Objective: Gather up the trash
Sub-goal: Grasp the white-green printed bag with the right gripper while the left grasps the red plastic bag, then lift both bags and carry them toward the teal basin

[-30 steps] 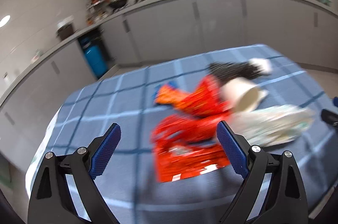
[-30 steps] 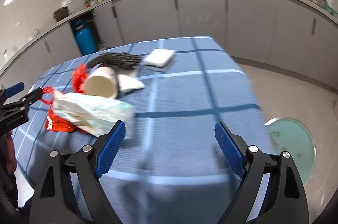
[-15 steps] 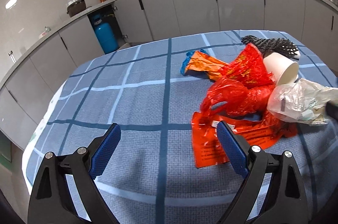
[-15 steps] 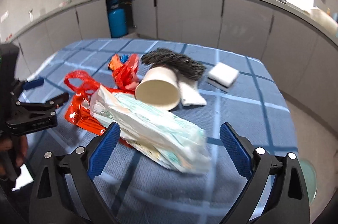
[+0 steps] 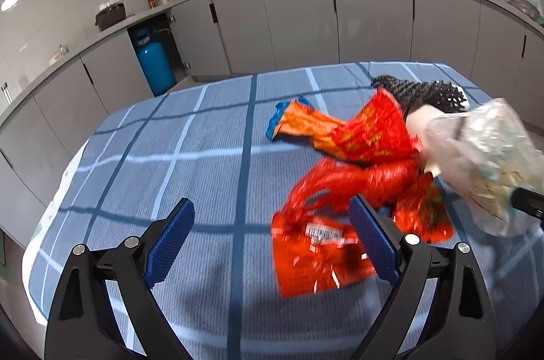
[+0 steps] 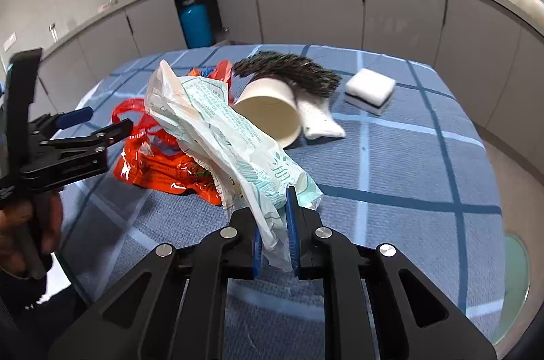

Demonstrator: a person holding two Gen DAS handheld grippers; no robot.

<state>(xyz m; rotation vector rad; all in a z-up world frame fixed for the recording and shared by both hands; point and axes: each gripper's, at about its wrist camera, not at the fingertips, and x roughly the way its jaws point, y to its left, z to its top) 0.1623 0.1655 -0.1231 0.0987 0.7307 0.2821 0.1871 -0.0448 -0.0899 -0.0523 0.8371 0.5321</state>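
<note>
In the left wrist view, the left gripper (image 5: 270,236) was held low over the blue checked tablecloth (image 5: 190,142) with its jaws spread wide and nothing between them. Just beyond its right finger lay the red plastic bag (image 5: 340,186), crumpled, with a flat red wrapper (image 5: 316,258) nearer the camera than the bag. An orange snack packet (image 5: 302,122) was seen on the far side of the red plastic bag. To the right of the bag, a pale plastic wrapper (image 5: 482,152) was lifted clear of the cloth, blurred.

In the right wrist view, the right gripper (image 6: 274,237) was seen with its jaws pressed together on one end of the pale plastic wrapper (image 6: 224,135), the rest of which trailed up and away over the red plastic bag (image 6: 159,163). Only a thin edge of film was pinched, so it was judged that the wrapper could slip out if pulled quickly, or drag the red bag's handles along. A paper cup (image 6: 272,112) was lying on its side just right of the red bag, mouth toward the camera, and nothing could be made out inside it. Behind the cup lay a dark mesh scrubber (image 6: 289,71), beside it a white cloth (image 6: 319,118), and farther right a white sponge (image 6: 370,89). No bin was clearly visible; whether the red bag held anything could not be told.
</note>
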